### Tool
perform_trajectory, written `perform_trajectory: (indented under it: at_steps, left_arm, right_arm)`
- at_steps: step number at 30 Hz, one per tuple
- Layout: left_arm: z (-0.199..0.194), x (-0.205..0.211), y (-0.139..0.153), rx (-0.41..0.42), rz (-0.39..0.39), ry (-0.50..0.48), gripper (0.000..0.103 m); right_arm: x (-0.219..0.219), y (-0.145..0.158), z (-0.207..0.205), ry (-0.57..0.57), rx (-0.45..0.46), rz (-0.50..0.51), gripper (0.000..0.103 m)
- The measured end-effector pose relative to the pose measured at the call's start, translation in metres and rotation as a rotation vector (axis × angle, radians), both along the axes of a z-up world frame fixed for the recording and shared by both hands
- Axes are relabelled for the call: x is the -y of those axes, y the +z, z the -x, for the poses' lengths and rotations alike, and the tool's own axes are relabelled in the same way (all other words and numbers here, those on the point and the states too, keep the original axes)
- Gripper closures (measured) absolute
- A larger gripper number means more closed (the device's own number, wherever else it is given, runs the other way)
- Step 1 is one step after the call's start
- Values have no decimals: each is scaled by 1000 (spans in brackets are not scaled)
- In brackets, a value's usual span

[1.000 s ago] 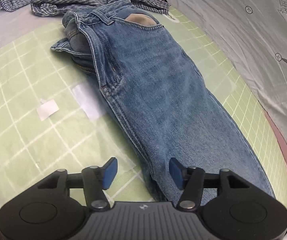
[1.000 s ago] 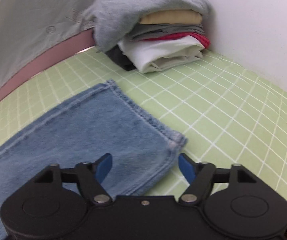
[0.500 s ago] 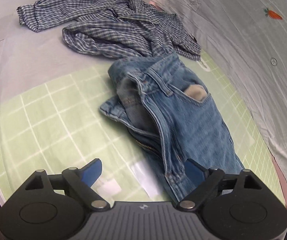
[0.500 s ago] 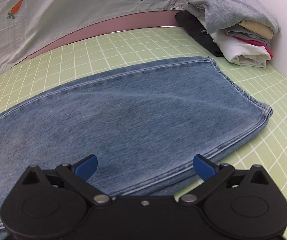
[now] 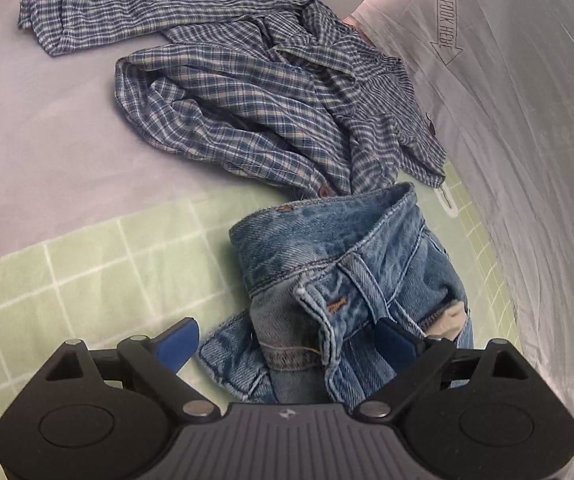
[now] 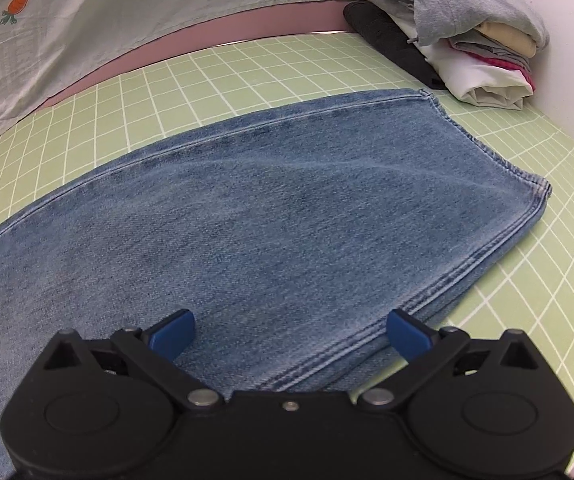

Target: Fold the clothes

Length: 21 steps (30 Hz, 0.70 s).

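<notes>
Blue jeans lie folded lengthwise on a green grid mat. In the left wrist view their waistband (image 5: 327, 240) with fly and belt loop sits just ahead of my left gripper (image 5: 287, 344), which is open, its blue pads either side of the waist end. In the right wrist view the leg part of the jeans (image 6: 267, 208) stretches across the mat, hem at the right. My right gripper (image 6: 291, 330) hovers open over the near edge of the legs, holding nothing.
A crumpled blue plaid shirt (image 5: 227, 80) lies beyond the waistband on a pale sheet. A stack of folded clothes (image 6: 475, 36) stands at the mat's far right corner. A white printed cloth (image 6: 127, 8) hangs behind. The mat's edge (image 6: 567, 360) runs at right.
The left gripper has travelled from the legs up to the waistband and opened wider. The right gripper has pulled back from the hem toward mid-leg and opened wider.
</notes>
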<state>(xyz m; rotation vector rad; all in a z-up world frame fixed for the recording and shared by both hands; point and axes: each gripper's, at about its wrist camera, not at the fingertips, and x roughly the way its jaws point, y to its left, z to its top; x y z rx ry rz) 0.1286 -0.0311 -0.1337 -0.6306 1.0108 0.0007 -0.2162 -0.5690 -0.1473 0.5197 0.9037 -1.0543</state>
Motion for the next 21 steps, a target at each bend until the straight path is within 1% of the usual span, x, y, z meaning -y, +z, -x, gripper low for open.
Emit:
perform_trajectory:
  at_steps: [4, 5, 7, 8, 9, 10, 11, 14, 15, 17, 21]
  left_arm:
    - [-19, -3, -8, 6, 24, 17, 6]
    - [-20, -2, -8, 9, 14, 11, 8]
    - [-20, 2, -7, 21, -7, 1, 18]
    - [-20, 3, -7, 25, -17, -1, 27]
    - [-19, 4, -6, 30, -25, -3, 38]
    - [-19, 5, -6, 36, -29, -7, 42]
    - [-18, 5, -4, 39, -43, -17, 49]
    - [-16, 6, 6, 71, -66, -57, 74]
    - [-14, 7, 10, 82, -68, -64, 78]
    - [-9, 11, 19, 105, -81, -78, 82]
    - [5, 24, 43, 183, -118, -115, 85]
  right_arm:
    - [-1, 0, -2, -7, -11, -9, 0]
    - [-1, -1, -3, -4, -15, -10, 0]
    - [-2, -2, -5, 7, -17, -13, 0]
    - [-3, -2, -6, 13, -17, -14, 0]
    - [-3, -2, -6, 18, -10, -16, 0]
    - [-2, -2, -6, 22, 6, -26, 0]
    - [-1, -2, -5, 19, 23, -38, 0]
    - [2, -3, 0, -10, 70, -59, 0]
    - [3, -3, 2, -17, 78, -61, 0]
    - [5, -5, 6, -30, 96, -62, 0]
    - [10, -6, 16, -53, 135, -66, 0]
